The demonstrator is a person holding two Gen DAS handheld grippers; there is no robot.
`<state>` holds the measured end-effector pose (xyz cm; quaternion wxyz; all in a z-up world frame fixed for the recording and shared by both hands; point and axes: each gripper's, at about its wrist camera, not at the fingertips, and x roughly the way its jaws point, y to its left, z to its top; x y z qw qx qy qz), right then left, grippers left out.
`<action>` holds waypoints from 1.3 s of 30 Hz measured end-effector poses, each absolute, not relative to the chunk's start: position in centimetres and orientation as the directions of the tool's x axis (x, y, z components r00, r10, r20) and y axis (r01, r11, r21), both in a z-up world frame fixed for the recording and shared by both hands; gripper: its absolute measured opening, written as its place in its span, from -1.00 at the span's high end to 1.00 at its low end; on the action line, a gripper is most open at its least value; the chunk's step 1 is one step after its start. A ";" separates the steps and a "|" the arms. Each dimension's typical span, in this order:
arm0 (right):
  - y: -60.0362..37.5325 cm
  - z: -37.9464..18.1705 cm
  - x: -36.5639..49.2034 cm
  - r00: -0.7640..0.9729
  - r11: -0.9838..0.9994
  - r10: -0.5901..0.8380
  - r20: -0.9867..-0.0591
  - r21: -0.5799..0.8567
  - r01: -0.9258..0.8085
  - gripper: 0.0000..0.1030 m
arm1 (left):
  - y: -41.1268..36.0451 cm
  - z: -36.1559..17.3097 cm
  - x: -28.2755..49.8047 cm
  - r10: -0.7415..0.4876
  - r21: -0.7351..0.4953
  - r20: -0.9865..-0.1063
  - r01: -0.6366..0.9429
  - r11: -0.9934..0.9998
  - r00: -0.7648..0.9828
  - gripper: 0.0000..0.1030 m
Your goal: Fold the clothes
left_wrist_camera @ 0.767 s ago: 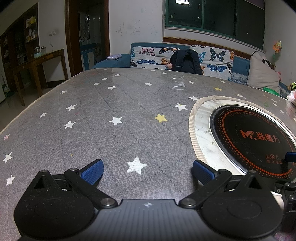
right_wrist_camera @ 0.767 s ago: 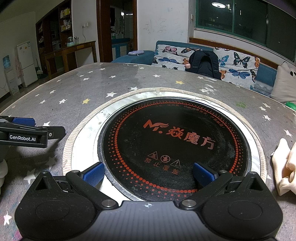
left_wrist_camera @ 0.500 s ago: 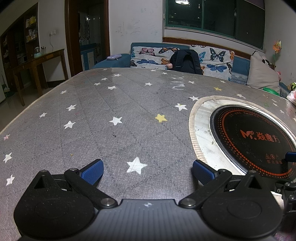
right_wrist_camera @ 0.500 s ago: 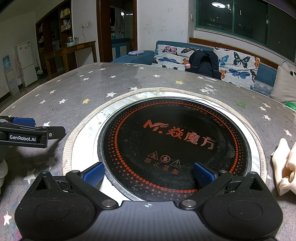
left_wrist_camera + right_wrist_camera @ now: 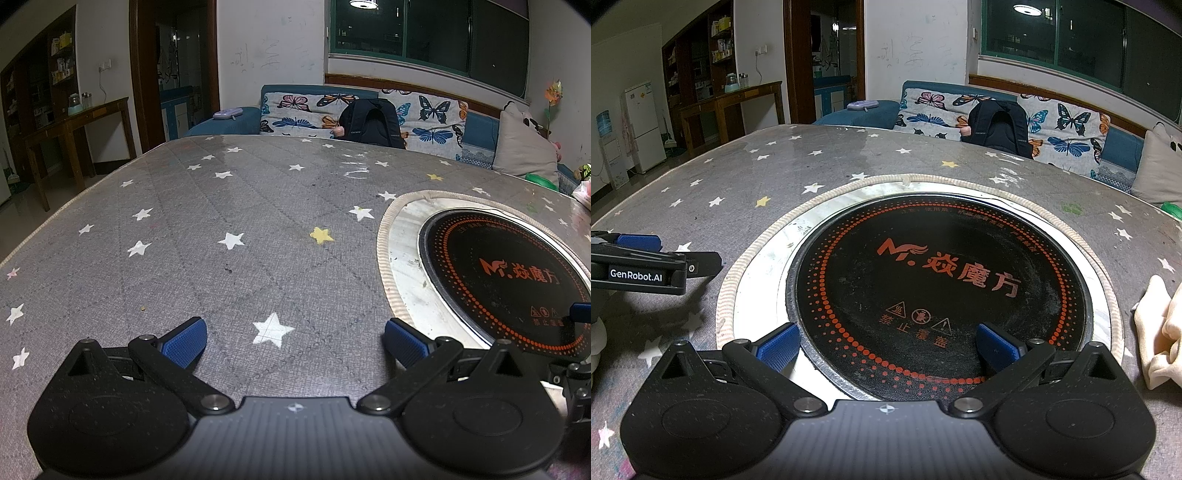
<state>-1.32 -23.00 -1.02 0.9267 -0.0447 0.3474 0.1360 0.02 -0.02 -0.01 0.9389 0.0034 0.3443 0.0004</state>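
Note:
A cream-coloured garment (image 5: 1161, 332) lies crumpled on the grey star-print table cover (image 5: 229, 206) at the far right edge of the right wrist view, only partly in frame. My right gripper (image 5: 886, 345) stands open above the near rim of the round black induction cooktop (image 5: 938, 291), with nothing between its blue pads. My left gripper (image 5: 293, 341) is open too, low over a white star on the cover, left of the cooktop (image 5: 502, 284). The left gripper (image 5: 646, 264) shows from the side at the left edge of the right wrist view. No cloth appears in the left wrist view.
A metal ring with a woven border (image 5: 746, 266) surrounds the cooktop. Behind the table stands a butterfly-print sofa (image 5: 314, 110) with a black backpack (image 5: 373, 120) and a grey pillow (image 5: 524, 147). A wooden side table (image 5: 74, 125) is at the far left.

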 end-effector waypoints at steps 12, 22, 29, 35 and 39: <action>-23.7 -0.7 -1.8 0.704 0.953 0.249 -0.665 0.039 -0.300 -1.00 | 0.0 0.0 0.1 0.004 0.007 -0.647 0.002 1.000 0.762 -1.00; -25.1 0.7 -3.1 0.695 0.950 0.225 -0.683 -0.005 -0.313 -1.00 | -0.2 0.2 0.3 0.009 0.014 -0.653 0.001 1.000 0.757 -1.00; -26.5 1.6 -4.7 0.707 0.956 0.207 -0.677 -0.014 -0.293 -1.00 | -0.9 0.3 -0.3 0.019 0.015 -0.662 -0.013 1.000 0.750 -1.00; -27.8 1.6 -5.8 0.713 0.966 0.187 -0.676 -0.006 -0.259 -1.00 | -2.1 0.7 -1.6 -0.009 0.004 -0.672 0.016 1.000 0.740 -1.00; -28.6 1.7 -6.5 0.715 0.971 0.173 -0.677 -0.005 -0.240 -1.00 | -3.4 1.0 -2.7 -0.040 -0.007 -0.670 0.047 0.999 0.741 -1.00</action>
